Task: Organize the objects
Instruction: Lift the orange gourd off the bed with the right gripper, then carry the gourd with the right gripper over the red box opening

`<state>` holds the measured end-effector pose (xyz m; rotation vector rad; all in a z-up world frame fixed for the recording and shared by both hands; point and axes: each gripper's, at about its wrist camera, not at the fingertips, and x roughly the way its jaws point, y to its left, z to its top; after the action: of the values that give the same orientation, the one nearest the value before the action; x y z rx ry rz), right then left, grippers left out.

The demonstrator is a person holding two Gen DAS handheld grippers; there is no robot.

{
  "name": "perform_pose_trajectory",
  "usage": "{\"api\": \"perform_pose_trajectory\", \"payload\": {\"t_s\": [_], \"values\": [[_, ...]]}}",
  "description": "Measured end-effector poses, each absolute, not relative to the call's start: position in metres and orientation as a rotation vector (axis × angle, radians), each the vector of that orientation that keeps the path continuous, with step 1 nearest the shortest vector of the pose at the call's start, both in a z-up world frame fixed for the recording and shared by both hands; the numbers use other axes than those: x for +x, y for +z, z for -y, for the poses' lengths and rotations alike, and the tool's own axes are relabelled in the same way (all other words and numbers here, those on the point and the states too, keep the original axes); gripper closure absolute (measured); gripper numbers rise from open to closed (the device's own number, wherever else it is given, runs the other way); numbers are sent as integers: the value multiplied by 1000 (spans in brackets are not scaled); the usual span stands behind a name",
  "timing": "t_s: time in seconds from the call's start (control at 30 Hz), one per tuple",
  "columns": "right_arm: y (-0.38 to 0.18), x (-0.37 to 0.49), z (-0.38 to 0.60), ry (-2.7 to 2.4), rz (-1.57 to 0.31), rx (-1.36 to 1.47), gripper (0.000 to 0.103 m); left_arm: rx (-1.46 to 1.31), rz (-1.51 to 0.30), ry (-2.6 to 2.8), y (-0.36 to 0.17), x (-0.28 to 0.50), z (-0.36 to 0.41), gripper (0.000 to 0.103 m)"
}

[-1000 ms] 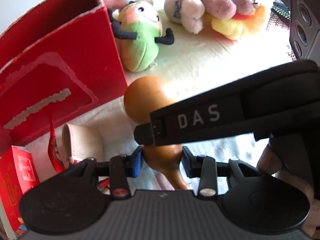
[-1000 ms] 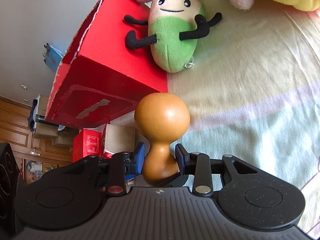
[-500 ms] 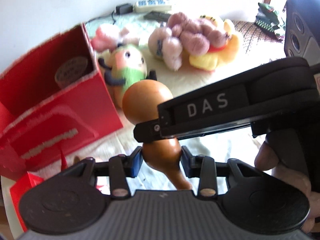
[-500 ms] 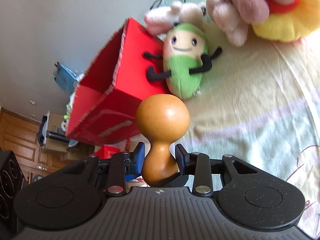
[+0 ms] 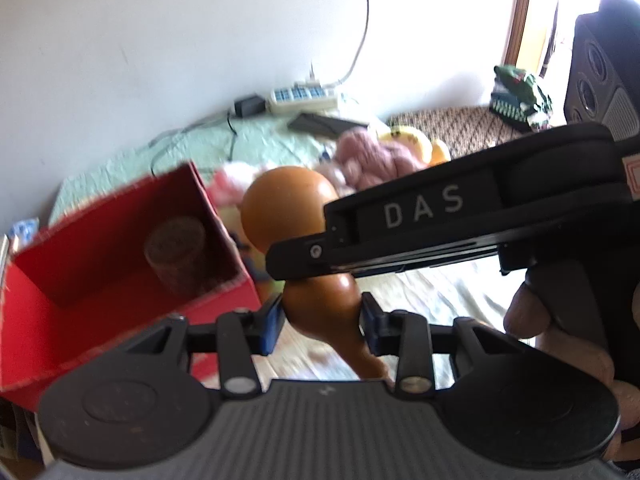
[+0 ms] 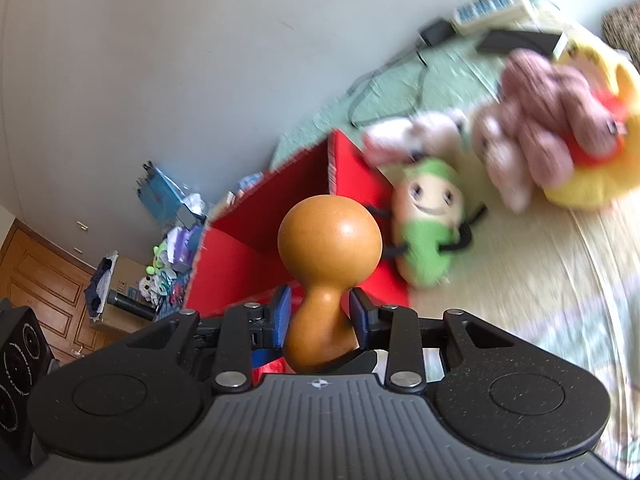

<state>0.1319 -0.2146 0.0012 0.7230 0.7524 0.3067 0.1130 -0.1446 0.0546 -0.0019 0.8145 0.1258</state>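
Note:
An orange-brown wooden gourd [image 5: 288, 204] hangs in the air, gripped from two sides. My left gripper [image 5: 320, 316] is shut on its lower bulb, the blue pad and the black pad pressing on each side. My right gripper [image 6: 318, 316] is shut on the gourd's [image 6: 330, 236] narrow waist, and its black body marked DAS [image 5: 440, 216] crosses the left wrist view in front of the gourd. A red open-topped box [image 5: 120, 240] stands just left of and below the gourd, with a brownish cylinder [image 5: 176, 252] inside. The gourd's tip points down behind my left gripper.
A green plush [image 6: 428, 240] lies against the red box [image 6: 240, 256], with pink and yellow plush toys [image 6: 560, 140] farther back on the bedsheet. A power strip [image 5: 304, 96] and cables lie by the wall. A black speaker [image 5: 600, 80] stands at the right. A hand [image 5: 532, 312] holds the right gripper.
Both grippers have risen with the gourd held between them. The views have tilted up, so the inside of the red box and the wall now show.

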Motion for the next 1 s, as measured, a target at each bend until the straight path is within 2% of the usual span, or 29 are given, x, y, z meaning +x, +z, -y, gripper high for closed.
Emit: {"api": "perform_pose_trajectory", "payload": {"t_s": [0.33, 0.57, 1.0], "values": [[37, 179, 175, 350, -707, 604, 68, -3, -764, 186, 79, 122, 85, 66], [36, 228, 141, 384, -760, 591, 68, -10, -787, 236, 85, 130, 42, 66], [-7, 293, 89, 401, -910, 549, 69, -82, -941, 287, 32, 152, -36, 66]]}}
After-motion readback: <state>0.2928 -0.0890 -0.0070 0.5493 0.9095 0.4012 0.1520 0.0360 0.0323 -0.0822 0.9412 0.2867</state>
